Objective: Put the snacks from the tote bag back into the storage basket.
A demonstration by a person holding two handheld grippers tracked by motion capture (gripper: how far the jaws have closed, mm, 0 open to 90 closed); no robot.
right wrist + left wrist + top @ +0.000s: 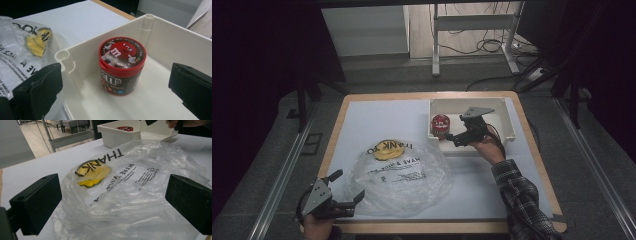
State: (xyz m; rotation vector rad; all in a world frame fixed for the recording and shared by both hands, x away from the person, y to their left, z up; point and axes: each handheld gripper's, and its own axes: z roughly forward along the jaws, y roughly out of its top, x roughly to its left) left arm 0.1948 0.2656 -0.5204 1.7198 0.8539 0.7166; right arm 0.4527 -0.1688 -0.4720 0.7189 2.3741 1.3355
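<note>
A crumpled clear plastic bag (399, 176) with black lettering and a yellow face print (385, 150) lies on the white table top. My left gripper (347, 186) is open at the bag's near left edge, and in the left gripper view its jaws stand wide on either side of the bag (140, 187). A red-lidded candy tub (440, 125) stands upright in the left end of a white bin (507, 121). My right gripper (455, 130) is open just beside the tub. In the right gripper view the tub (122, 65) sits ahead between the spread jaws, untouched.
The bin's rim (82, 46) crosses in front of my right gripper's left jaw. The table has a wooden border (532, 145). Metal desk legs and cables (492, 45) lie on the floor beyond it. A plaid sleeve (522, 195) reaches in from the bottom right.
</note>
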